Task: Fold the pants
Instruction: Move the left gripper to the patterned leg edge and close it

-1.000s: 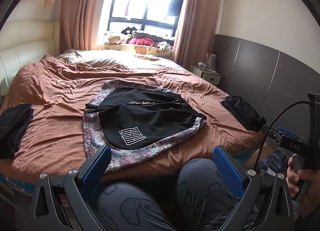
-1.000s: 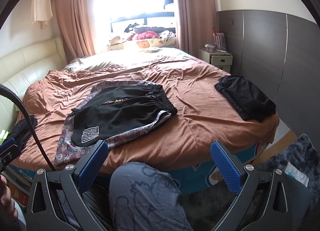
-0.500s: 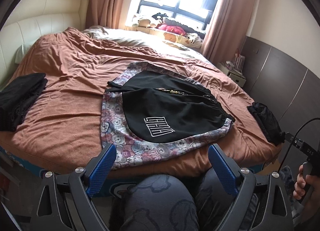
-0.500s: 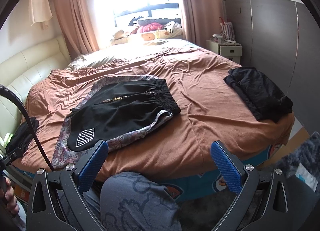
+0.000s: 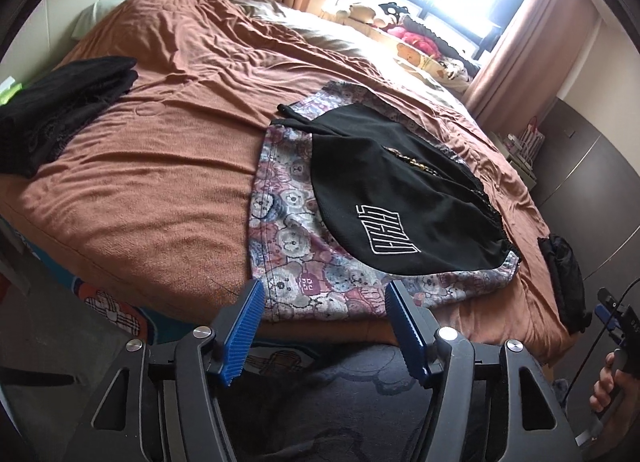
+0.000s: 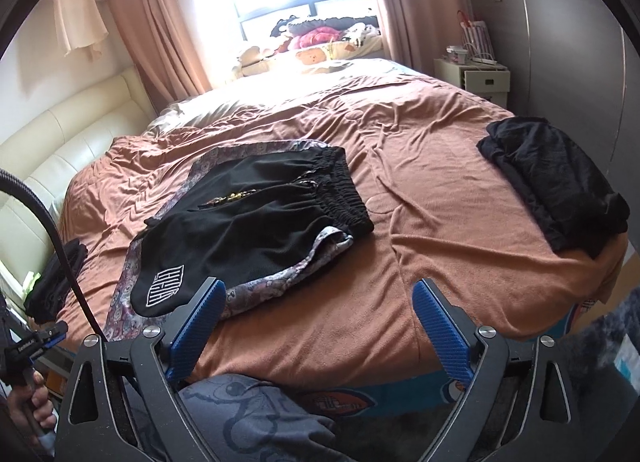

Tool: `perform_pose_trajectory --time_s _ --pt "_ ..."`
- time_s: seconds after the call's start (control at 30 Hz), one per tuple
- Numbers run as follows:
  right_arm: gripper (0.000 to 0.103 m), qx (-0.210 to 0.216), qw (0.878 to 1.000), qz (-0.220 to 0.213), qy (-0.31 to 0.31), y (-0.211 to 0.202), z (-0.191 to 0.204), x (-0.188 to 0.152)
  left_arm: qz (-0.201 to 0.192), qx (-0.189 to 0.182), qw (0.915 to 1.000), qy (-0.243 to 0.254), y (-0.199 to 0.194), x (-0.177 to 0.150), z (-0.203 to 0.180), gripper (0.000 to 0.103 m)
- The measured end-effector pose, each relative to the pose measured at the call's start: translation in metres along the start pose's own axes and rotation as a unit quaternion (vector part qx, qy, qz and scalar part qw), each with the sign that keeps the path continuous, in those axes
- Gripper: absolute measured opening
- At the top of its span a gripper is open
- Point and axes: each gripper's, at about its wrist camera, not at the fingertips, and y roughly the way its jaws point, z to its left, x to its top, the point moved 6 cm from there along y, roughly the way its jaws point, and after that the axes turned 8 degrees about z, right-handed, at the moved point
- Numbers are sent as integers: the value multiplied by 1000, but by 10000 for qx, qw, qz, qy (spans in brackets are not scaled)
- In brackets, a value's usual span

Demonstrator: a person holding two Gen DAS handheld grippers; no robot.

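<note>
Black shorts (image 5: pixel 392 190) with a white logo lie flat on bear-print pants (image 5: pixel 288 246), both spread on the brown bedspread (image 5: pixel 152 190). They also show in the right wrist view, the shorts (image 6: pixel 256 218) over the print pants (image 6: pixel 272 282). My left gripper (image 5: pixel 322 294) is open and empty, its blue pads just above the near hem of the print pants. My right gripper (image 6: pixel 320 302) is open and empty, over the bed's near edge, right of the garments.
A folded black garment (image 6: pixel 556 198) lies at the bed's right edge and another black pile (image 5: pixel 60 110) at the left. The person's knees (image 6: pixel 248 414) sit below the grippers. A nightstand (image 6: pixel 472 78) and a dark wall panel stand at the right.
Both grippers have moved forward and down toward the bed. The left one has narrowed somewhat and come close to the print pants' hem. The garments have not moved.
</note>
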Motion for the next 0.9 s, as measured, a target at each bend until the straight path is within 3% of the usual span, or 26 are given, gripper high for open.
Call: perform_pose_trajectory --time_s 0.33,0.9 --pt "89 376 9986 364 -3 38 -14 15 496 -52 9976 -472 38 -9 21 60" --pt "89 413 9976 539 92 65 -19 17 1167 -759 9852 -1005 94 -28 25 60"
